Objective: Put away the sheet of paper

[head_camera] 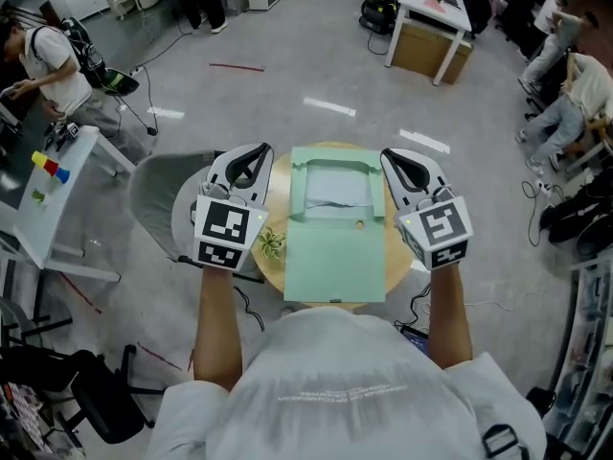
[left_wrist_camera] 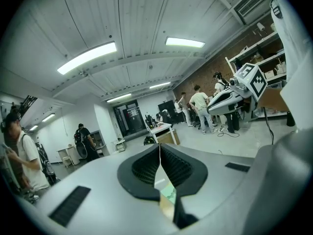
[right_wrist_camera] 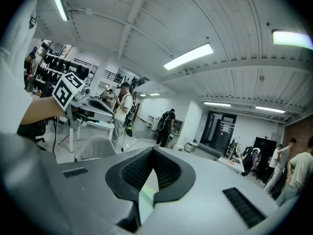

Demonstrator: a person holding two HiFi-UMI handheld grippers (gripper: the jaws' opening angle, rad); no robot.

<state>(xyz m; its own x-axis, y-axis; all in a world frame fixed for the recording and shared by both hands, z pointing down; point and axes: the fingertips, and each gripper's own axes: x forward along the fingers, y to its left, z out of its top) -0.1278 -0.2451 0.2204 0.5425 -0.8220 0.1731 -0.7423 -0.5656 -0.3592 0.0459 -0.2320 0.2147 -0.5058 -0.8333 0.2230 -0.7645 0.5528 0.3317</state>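
Observation:
A green folder (head_camera: 335, 257) lies open on the round wooden table (head_camera: 279, 178). A pale grey-blue sheet of paper (head_camera: 335, 192) rests in its far half, inside the raised green flaps. My left gripper (head_camera: 257, 151) is held above the table's left edge, beside the folder, jaws shut and empty. Right of the folder, my right gripper (head_camera: 391, 155) is also shut on nothing. Both point away from me and touch neither folder nor paper. In the left gripper view the pads (left_wrist_camera: 146, 168) meet, with a sliver of green below. The pads (right_wrist_camera: 137, 170) in the right gripper view also meet.
A small green plant (head_camera: 270, 244) sits on the table just left of the folder, under my left gripper. A grey chair (head_camera: 153, 195) stands at the table's left. Desks, cables and people ring the open concrete floor.

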